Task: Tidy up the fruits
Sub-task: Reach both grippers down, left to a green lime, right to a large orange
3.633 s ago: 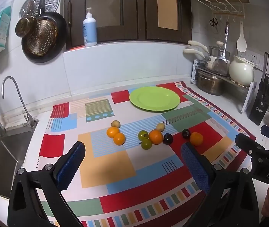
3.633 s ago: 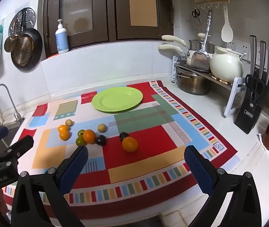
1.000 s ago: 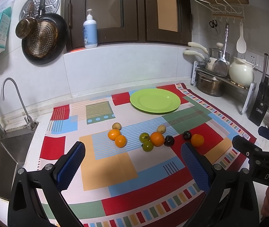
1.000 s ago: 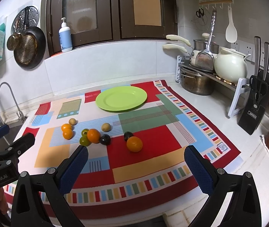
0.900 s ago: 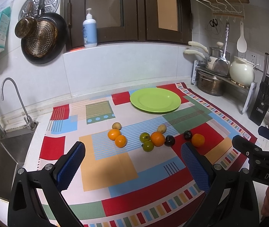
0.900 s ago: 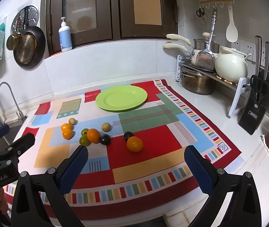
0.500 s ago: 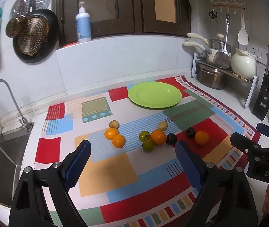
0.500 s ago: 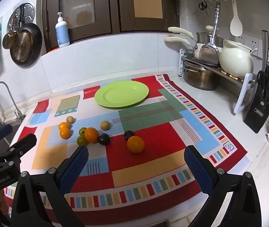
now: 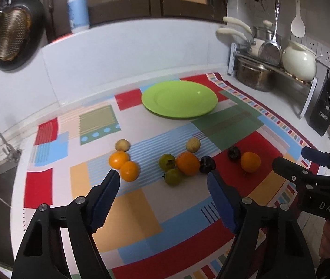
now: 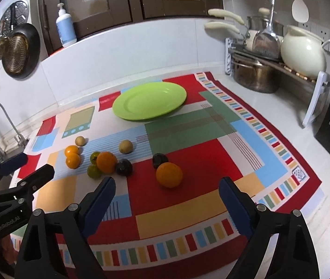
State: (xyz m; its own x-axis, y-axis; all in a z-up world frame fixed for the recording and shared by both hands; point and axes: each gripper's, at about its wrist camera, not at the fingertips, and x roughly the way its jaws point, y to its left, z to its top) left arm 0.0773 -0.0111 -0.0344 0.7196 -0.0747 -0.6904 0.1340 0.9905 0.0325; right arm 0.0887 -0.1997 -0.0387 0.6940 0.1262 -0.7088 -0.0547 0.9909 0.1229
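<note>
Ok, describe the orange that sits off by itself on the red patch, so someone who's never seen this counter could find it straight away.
Start at the big green plate at the back of the patchwork mat, then come forward to the large red square. The orange lies there, touching only a small dark fruit behind it. It is the rightmost fruit, apart from the cluster on the blue stripes.

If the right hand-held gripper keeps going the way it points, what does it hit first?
Most likely the lone orange, centred just beyond the closing, empty right hand-held gripper, though depth is hard to judge.
</note>
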